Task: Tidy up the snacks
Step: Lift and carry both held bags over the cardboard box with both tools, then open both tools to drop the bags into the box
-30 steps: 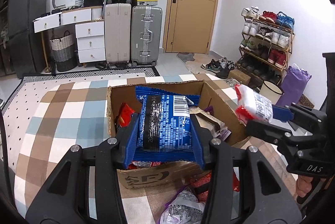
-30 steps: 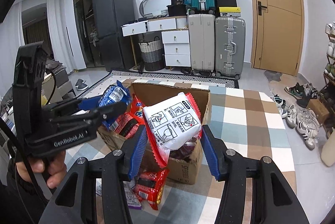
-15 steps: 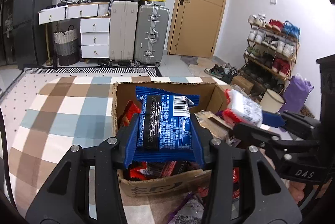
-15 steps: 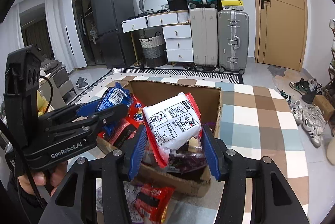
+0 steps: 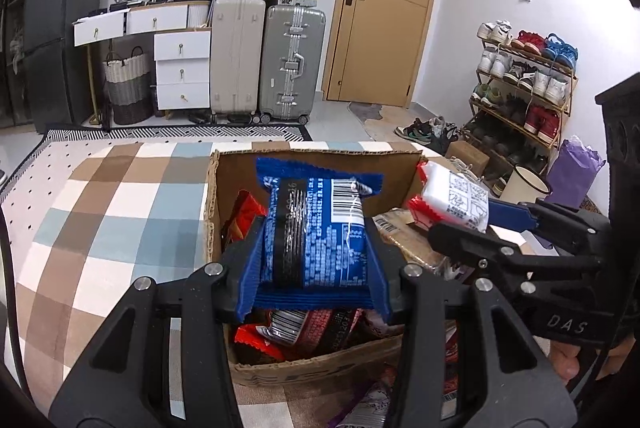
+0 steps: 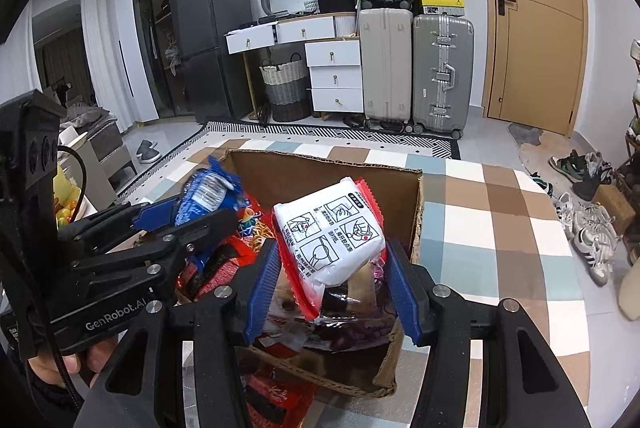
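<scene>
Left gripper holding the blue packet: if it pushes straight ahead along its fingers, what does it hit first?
Probably the far inner wall of the brown cardboard box, directly beyond the blue snack packet held in the left gripper. Depth is unclear; it might pass just above the rim.

R gripper [image 6: 332, 268] clamps white pkt [image 6: 330, 238] over cardboard box [image 6: 320, 172]; L gripper [image 6: 188, 208] grips blue pkt [image 6: 208, 188].

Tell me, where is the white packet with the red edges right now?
The white packet sits clamped in the right gripper, held above the open cardboard box, right of the blue packet in the left gripper.
</scene>
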A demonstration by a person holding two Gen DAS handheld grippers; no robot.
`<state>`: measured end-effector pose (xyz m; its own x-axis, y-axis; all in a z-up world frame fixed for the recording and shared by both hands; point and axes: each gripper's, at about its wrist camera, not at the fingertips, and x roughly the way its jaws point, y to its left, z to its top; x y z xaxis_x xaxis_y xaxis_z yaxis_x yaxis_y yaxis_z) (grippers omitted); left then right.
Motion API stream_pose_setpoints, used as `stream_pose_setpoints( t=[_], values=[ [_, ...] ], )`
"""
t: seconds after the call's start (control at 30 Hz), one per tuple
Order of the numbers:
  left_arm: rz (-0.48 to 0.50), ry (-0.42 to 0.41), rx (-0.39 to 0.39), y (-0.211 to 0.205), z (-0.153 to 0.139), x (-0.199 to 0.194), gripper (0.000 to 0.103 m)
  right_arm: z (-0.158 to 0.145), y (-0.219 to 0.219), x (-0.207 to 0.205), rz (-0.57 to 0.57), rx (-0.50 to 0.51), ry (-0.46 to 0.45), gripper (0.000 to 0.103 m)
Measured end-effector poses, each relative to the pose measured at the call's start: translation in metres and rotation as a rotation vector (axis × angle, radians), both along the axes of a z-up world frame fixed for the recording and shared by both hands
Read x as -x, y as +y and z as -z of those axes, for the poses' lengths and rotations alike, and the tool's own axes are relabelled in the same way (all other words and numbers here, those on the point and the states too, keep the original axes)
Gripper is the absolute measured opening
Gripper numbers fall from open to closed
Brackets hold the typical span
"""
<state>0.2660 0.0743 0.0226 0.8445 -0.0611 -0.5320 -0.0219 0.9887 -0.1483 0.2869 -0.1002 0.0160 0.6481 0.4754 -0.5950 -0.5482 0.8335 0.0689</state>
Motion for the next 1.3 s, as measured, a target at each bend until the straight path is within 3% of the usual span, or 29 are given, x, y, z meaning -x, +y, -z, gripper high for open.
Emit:
stream_pose_setpoints(
  t=[0.37, 0.47, 0.6, 0.77, 0.83, 1.0, 1.3],
  values=[
    [-0.001, 0.016, -0.012, -0.001, 0.002, -0.005, 0.043, -0.002, 0.004, 0.007, -0.018, 0.026, -0.030, 0.060],
    [0.002, 0.027, -0.009, 0.000, 0.002, -0.004, 0.058, -0.007, 0.000, 0.013, 0.002, 0.036, -0.073, 0.076],
    [-0.003, 0.000, -0.013, 0.003, -0.003, 0.002, 0.083, -0.011, -0.011, 0.020, 0.003, 0.015, -0.063, 0.087],
    [0.004, 0.000, 0.008, 0.005, -0.008, 0.010, 0.091, -0.012, -0.029, 0.028, 0.029, -0.022, -0.032, 0.102],
    [-0.004, -0.005, 0.004, 0.006, -0.009, 0.016, 0.101, -0.011, -0.036, 0.031, 0.048, -0.033, -0.024, 0.102],
    [0.007, -0.005, 0.014, 0.003, -0.012, 0.030, 0.102, -0.009, -0.049, 0.040, 0.075, -0.072, 0.014, 0.103],
    [0.002, 0.014, -0.060, -0.005, -0.017, 0.073, 0.102, -0.005, -0.060, 0.060, 0.088, -0.089, 0.034, 0.103]
  ],
)
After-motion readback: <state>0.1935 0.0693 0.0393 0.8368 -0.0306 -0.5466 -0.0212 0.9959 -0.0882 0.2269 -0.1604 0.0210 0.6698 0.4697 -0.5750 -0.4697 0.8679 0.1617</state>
